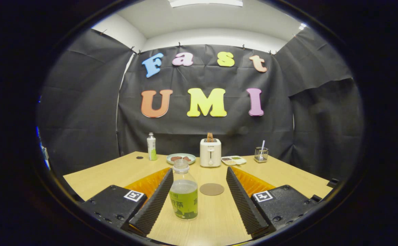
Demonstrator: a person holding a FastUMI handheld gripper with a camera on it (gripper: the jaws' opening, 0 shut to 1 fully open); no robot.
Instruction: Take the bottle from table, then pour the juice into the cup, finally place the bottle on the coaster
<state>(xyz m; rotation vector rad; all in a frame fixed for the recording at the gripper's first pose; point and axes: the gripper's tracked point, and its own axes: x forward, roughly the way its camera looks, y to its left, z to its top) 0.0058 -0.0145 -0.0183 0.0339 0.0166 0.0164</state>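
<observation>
Now the gripper stands wide open, gripping nothing; the bottle sits upright between its fingers, nearer the left. Thin plastic, part-full, probably light and slippery: squeeze mid-label.

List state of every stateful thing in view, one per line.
hand-held gripper: open, fingers either side of the bottle, not pressing.
bottle: upright on the table, uncapped, partly full.
coaster: bare, beyond the fingers.
toaster: something sticking out of its slot.
plate: holds food.
far bottle: upright, capped.
glass holder: one utensil standing in it.
</observation>
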